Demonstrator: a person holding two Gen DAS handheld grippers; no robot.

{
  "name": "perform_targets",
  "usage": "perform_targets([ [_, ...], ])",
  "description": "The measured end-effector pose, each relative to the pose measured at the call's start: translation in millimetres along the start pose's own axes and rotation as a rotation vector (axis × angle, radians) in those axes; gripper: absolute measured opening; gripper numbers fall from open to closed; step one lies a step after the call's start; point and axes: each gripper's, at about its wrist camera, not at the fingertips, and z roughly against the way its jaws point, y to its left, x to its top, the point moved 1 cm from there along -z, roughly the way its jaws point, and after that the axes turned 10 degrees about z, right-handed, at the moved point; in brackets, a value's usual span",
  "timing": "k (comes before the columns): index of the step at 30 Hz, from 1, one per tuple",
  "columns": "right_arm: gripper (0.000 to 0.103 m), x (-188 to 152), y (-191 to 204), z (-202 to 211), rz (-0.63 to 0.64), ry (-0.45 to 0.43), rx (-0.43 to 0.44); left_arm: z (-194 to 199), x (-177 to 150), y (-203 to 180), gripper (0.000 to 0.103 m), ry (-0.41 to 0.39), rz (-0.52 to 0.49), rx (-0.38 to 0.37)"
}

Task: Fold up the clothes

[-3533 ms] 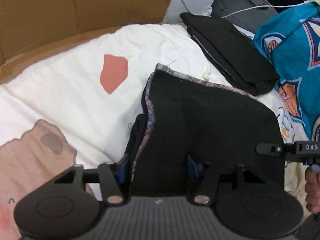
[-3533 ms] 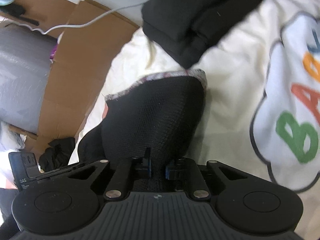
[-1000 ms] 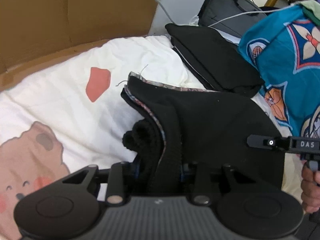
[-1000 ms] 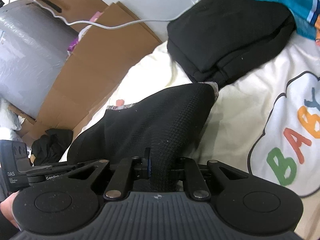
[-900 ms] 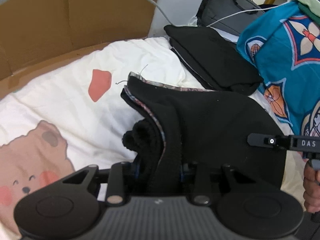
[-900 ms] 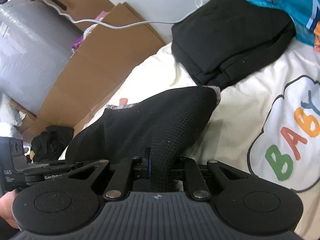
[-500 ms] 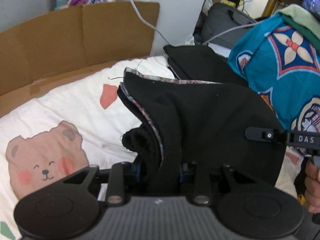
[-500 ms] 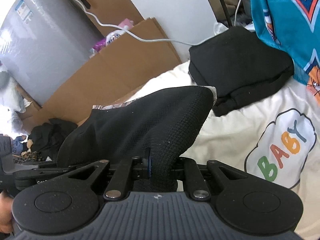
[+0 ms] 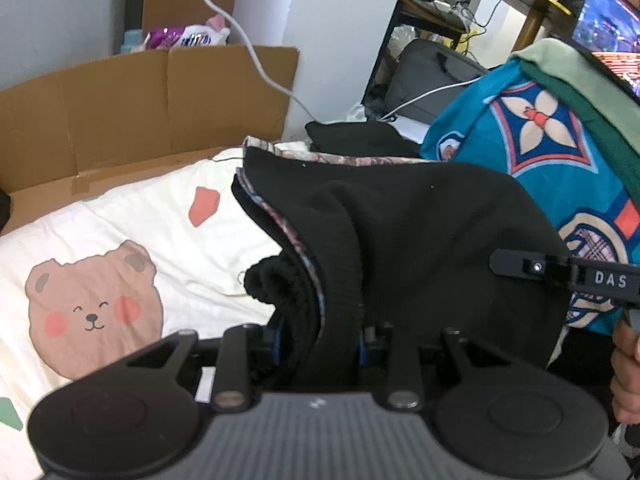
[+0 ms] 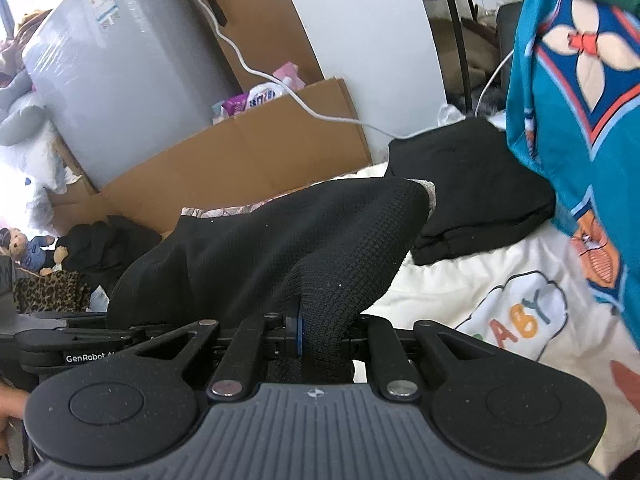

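Both your left gripper (image 9: 318, 338) and right gripper (image 10: 322, 338) are clamped on the black knit garment (image 9: 420, 240), held doubled over above the bedsheet (image 9: 120, 216). One folded black garment (image 10: 472, 192) already lies near the wall; yours isn't set down yet.

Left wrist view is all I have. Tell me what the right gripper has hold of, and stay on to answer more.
Observer: The right gripper is shut on a pinch of the same black knit garment that your left gripper clamps.
Operator: Report what lies to its right on the bed.
Observer: A white cloud print with coloured letters, BABY, on the cream bedding.
Operator: Say what is behind the cardboard.
Observer: A large grey wrapped cylinder stands behind the cardboard.
Operator: Anything beyond the bed's left edge?
Observer: A doll and a leopard-print cloth.
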Motion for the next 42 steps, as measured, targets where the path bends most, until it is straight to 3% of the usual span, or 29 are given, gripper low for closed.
perform_targets([
  [9,0.011,-2,6,43,0.048,-0.061,-0.028,29,-4,-21,0.034,-0.021,-0.01,-0.01],
  [24,0.011,15,2,69,0.089,-0.131,0.004,35,7,-45,0.034,-0.046,-0.027,-0.008],
  [42,0.011,33,-34,102,0.126,-0.149,-0.11,25,21,-92,0.034,-0.099,-0.048,-0.104],
])
